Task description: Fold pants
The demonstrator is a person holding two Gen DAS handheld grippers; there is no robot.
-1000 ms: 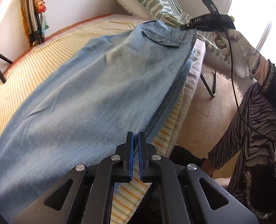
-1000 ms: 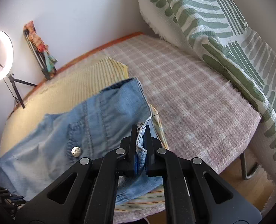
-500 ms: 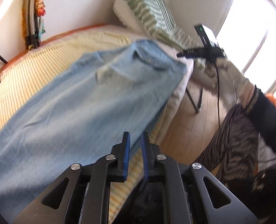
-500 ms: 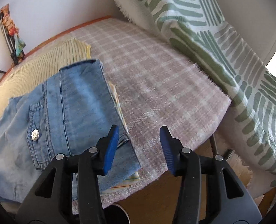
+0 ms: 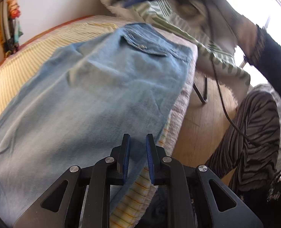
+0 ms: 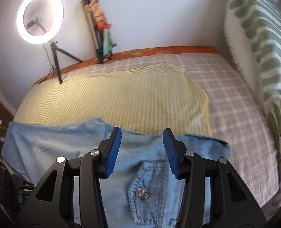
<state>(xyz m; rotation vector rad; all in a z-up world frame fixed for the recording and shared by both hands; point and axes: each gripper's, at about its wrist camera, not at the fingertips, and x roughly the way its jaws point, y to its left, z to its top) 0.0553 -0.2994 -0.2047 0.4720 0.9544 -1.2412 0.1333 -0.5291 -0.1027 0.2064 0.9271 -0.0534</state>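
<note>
The bed (image 6: 235,102) fills everything ahead of my jaws, a yellow striped sheet (image 6: 112,98) over its middle. The jeans (image 5: 94,98) lie flat along its near edge, beneath both tools. My right gripper (image 6: 142,150) tilts down over the button pocket (image 6: 142,192) (jaws spread, nothing between). My left gripper (image 5: 136,157) angles down above the jeans' edge, jaws slightly parted, empty.
</note>
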